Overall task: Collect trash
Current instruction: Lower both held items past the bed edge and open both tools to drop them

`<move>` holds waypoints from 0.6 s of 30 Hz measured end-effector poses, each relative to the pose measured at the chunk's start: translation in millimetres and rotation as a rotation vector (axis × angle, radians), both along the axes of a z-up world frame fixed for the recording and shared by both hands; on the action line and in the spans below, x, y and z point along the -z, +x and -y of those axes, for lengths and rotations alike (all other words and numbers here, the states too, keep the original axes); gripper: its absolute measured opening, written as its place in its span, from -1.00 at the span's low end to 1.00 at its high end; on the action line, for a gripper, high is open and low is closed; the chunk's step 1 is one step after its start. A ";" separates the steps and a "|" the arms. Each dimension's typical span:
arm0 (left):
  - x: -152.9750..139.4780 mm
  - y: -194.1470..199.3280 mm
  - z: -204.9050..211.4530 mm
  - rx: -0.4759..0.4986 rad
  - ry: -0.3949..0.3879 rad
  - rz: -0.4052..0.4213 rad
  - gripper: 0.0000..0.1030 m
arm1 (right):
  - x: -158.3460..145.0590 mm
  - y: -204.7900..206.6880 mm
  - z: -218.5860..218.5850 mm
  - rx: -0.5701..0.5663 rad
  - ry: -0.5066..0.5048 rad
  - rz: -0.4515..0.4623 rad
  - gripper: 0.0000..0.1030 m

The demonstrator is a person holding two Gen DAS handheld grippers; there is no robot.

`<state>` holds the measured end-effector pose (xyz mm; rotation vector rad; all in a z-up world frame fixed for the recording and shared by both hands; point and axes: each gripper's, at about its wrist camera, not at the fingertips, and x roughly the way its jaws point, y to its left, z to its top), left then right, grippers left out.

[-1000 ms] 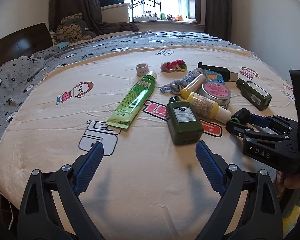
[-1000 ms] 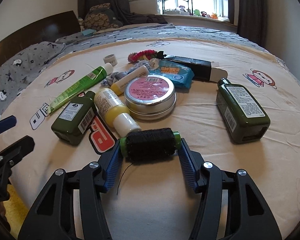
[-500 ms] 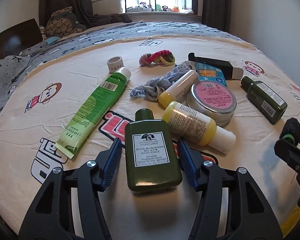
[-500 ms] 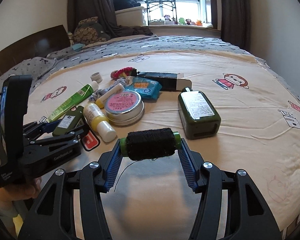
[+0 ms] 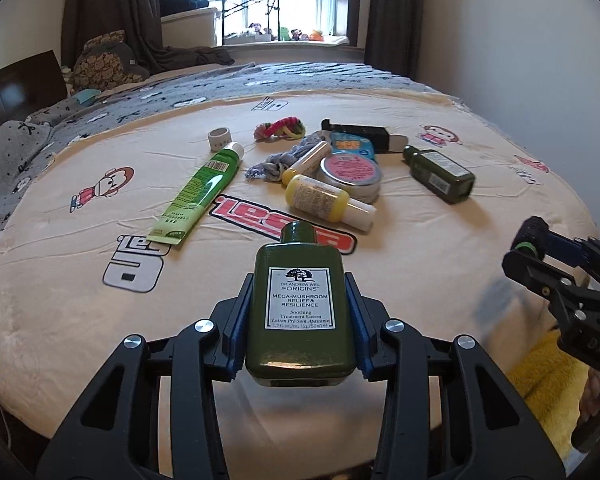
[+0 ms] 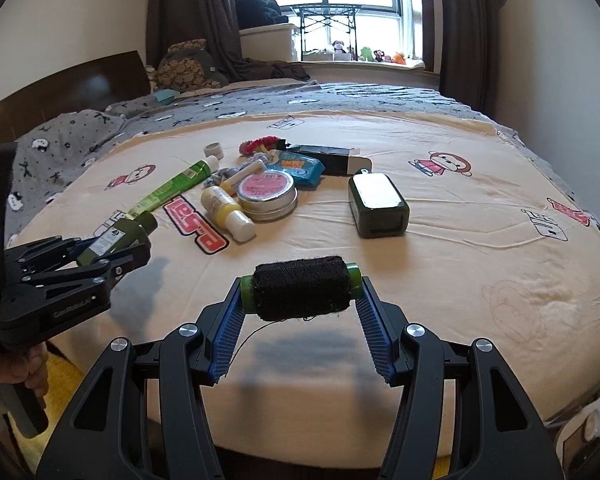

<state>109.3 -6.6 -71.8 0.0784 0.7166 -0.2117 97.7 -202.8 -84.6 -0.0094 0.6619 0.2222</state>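
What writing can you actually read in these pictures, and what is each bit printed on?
"DR. ANDREW WEIL for ORIGINS / MEGA-MUSHROOM RELIEF & RESILIENCE / Soothing Treatment Lotion": held green bottle.
"DAS": right gripper body, from the left camera.
"GenRobot.AI", roughly: left gripper body, small.
Pink tin, blue packet, green tube, yellow bottle, second green bottle: printed, too small to read.
Bedsheet logos: upside down, unclear.
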 end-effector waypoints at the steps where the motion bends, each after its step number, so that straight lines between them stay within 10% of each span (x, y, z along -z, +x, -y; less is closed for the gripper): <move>1: -3.1 -15.0 -0.8 0.012 -0.004 0.011 -0.23 | -0.6 -8.8 1.6 -0.009 0.011 -0.007 0.09; 18: 86.6 -120.3 9.4 0.146 -0.035 -0.287 -0.23 | 88.7 -78.6 -8.7 -0.092 0.023 -0.323 0.09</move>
